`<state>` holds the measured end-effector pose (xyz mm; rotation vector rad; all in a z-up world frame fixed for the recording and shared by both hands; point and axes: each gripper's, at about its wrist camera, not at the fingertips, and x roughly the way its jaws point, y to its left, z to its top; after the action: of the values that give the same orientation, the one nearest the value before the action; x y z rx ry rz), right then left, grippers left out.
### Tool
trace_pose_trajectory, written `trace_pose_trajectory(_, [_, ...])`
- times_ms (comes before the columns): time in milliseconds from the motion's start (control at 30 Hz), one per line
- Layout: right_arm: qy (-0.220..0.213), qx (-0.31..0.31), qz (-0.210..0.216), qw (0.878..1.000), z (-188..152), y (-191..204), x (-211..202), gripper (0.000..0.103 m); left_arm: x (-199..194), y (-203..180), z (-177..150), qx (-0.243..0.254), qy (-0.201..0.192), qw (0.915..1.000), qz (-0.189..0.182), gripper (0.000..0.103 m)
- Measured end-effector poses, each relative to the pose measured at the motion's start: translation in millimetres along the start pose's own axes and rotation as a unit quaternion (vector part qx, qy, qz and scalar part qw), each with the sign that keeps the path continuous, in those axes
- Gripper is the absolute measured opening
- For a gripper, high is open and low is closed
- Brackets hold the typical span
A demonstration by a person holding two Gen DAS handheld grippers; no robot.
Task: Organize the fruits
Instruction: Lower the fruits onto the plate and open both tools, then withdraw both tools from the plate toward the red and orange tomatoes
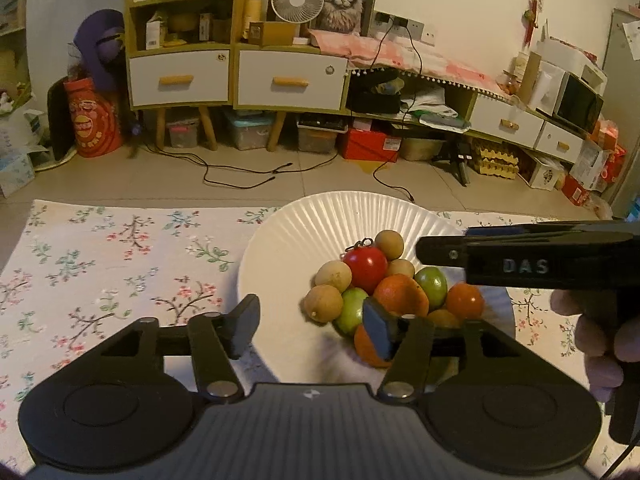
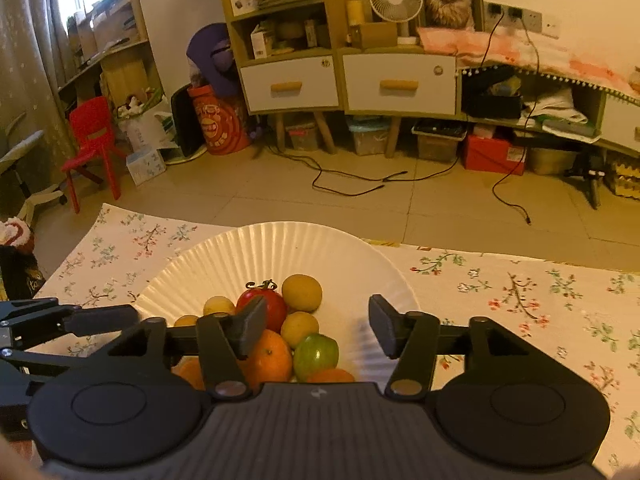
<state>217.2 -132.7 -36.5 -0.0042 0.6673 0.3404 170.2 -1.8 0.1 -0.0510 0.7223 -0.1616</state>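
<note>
Fruit is lying heaped on the white fluted paper plate (image 1: 280, 240), which is sitting on the flowered tablecloth (image 1: 100, 264) at lower centre of both views. In the left wrist view, going left to right, you are holding your left gripper (image 1: 310, 326) with its jaws spread wide and nothing between them: the left finger is hanging over bare plate and cloth, and the right fingertip (image 1: 378, 330) is standing in front of the pile, hiding part of an orange (image 1: 366, 346). Beyond it the heap is showing pale tan round fruits (image 1: 323, 303), a glossy red tomato (image 1: 366, 266) with a dark stem, a rough-skinned orange (image 1: 400, 294) and smooth green fruits (image 1: 432, 286). At right centre of the frame your right gripper (image 1: 520, 252), black and glossy, is reaching in above the pile, with your hand (image 1: 600, 344) wrapped round its handle.

In the right wrist view, the left gripper's black linkage (image 2: 60, 328) is poking in at lower left. The right gripper (image 2: 316, 328) is hovering over the plate (image 2: 260, 256), jaws wide apart and gripping nothing; its left finger is covering part of the tomato (image 2: 276, 306). Between the fingers a green fruit (image 2: 316, 354) is lying just beside an orange (image 2: 270, 358).
</note>
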Motion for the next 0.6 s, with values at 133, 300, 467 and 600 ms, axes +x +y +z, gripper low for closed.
trace_pose_trajectory(133, [-0.008, -0.001, -0.011, 1.000, -4, 1, -13, 0.064, -11, 4, -4, -0.003, -0.002, 1.0000, 0.001, 0.060])
trace_pose_trajectory(300, [-0.017, 0.005, -0.022, 1.000, -12, -2, -29, 0.072, -22, 7, -12, 0.002, -0.003, 1.0000, 0.005, 0.070])
trace_pose_trajectory(467, [-0.022, 0.008, -0.033, 0.999, -20, -3, -42, 0.077, -36, 10, -22, 0.006, -0.002, 1.0000, 0.007, 0.079])
trace_pose_trajectory(600, [-0.025, 0.012, -0.036, 0.999, -27, -2, -51, 0.082, -45, 12, -30, 0.010, 0.001, 0.9999, 0.010, 0.084])
